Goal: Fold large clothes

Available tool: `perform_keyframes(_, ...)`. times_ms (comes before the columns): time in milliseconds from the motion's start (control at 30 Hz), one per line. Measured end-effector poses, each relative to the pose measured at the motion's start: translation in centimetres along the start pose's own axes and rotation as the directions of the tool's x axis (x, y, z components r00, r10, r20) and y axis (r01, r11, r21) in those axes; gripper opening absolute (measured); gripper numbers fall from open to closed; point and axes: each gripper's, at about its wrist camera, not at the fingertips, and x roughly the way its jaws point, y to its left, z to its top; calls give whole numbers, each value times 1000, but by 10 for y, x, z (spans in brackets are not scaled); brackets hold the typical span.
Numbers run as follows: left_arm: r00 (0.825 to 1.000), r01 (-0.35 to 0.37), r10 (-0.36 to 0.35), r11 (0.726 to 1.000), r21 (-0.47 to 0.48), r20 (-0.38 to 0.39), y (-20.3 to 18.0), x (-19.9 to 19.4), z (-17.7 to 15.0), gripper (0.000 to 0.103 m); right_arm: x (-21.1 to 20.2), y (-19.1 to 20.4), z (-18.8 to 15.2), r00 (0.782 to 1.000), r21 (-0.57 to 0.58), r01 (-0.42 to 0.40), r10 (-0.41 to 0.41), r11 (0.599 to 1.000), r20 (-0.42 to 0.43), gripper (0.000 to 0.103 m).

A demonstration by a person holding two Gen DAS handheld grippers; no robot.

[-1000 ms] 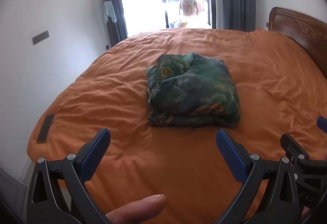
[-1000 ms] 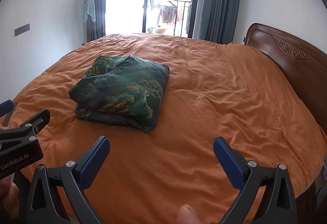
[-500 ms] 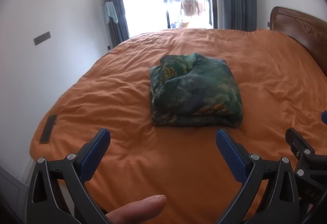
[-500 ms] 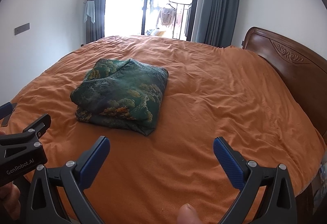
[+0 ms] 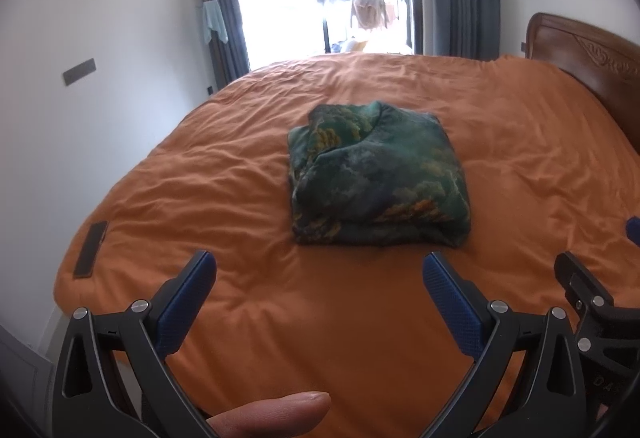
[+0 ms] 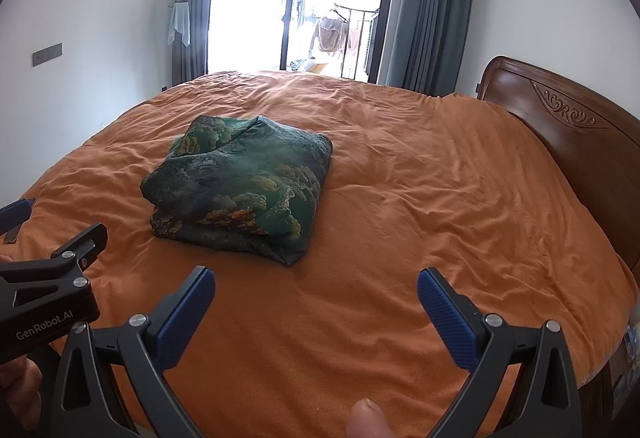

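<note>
A green patterned garment (image 5: 376, 178) lies folded into a thick square bundle in the middle of the orange bed cover (image 5: 240, 278). The same garment (image 6: 244, 190) appears left of centre in the right wrist view. My left gripper (image 5: 318, 274) is open and empty, held back over the near part of the bed, short of the bundle. Beside it, my right gripper (image 6: 316, 286) is also open and empty. Each gripper shows at the edge of the other's view.
A dark flat phone-like object (image 5: 91, 249) lies near the bed's left edge. The wooden headboard (image 6: 568, 126) rises on the right. A glass balcony door (image 6: 296, 2) with grey curtains stands beyond the bed. White walls close in on both sides.
Both grippers have drawn back and risen slightly from the bundle, staying open. The folded garment has not moved.
</note>
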Motion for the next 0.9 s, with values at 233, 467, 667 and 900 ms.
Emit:
perform_keyframes(233, 1000, 19, -19, 1000, -18, -10, 3, -1, 2, 103, -3, -6, 3, 1000, 26, -17, 17, 1000, 7, 103)
perform_keyframes(467, 1000, 20, -20, 1000, -16, -14, 2, 0, 2, 103, -2, -4, 3, 1000, 23, -22, 22, 999, 0, 103)
perform_keyframes(667, 1000, 14, -14, 1000, -16, -11, 3, 1, 1, 103, -2, -2, 5, 1000, 21, -28, 28, 999, 2, 103)
perform_keyframes(900, 1000, 3, -3, 1000, -24, -9, 7, 1, 1, 103, -1, 2, 4, 1000, 18, -29, 29, 999, -7, 103)
